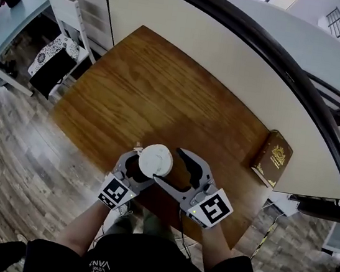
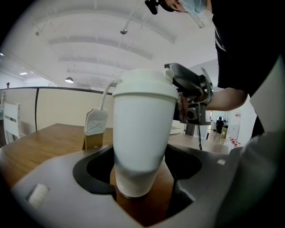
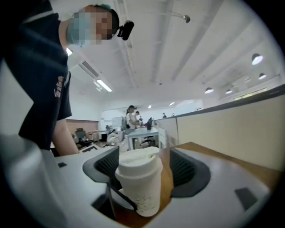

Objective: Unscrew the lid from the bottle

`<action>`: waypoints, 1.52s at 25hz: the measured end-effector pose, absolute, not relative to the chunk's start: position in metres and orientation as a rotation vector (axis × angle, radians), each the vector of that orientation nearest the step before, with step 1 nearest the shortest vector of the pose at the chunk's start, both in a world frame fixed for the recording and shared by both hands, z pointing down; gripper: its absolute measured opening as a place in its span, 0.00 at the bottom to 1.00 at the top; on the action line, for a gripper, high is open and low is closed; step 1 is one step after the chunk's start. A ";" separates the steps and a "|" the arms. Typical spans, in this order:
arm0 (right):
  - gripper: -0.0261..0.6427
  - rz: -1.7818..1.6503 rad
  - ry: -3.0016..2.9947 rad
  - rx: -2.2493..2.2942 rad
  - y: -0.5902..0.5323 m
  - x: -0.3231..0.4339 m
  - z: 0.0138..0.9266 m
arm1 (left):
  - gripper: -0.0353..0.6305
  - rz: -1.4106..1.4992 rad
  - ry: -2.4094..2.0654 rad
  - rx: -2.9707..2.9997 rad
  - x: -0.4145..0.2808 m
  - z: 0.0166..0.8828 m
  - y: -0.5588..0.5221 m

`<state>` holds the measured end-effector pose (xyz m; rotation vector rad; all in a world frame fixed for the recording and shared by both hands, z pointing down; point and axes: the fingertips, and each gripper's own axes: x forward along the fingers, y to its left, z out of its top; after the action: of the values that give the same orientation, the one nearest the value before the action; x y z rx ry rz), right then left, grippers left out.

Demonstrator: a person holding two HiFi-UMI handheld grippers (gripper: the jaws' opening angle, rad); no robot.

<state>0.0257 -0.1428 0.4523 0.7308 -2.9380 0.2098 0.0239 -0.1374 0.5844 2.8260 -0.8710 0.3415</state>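
Left gripper (image 1: 135, 170): pads (image 2: 94, 174) spread wide, one on either side of the bottle (image 2: 143, 129), low on its body. Bare wood shows between the wall and the far pad, so it brackets the bottle with no firm clamp evident. Right gripper (image 1: 169, 167): pads (image 3: 186, 165) also well apart, level with the lid (image 3: 139, 161), gaps on both sides, nothing held. Bottle is white and stands on its base near the front edge of the wooden table (image 1: 165, 81), just before the person. Long axis upright, lid end up toward the head camera. Step, as I judge it: both grippers placed, grip not yet taken. Next calls for left closing on the body to stop it turning, right closing on the lid rim, then a twist about the vertical axis. Risk: tapered body slipping round in the pads
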 end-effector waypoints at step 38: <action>0.53 0.176 -2.678 1.141 -0.150 0.002 0.455 | 0.59 0.369 -0.899 2.817 0.026 0.588 -0.138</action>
<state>0.0023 -0.1500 0.4553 1.1409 -2.6782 0.1761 0.0263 -0.1380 0.5881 2.8171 -0.8985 0.3691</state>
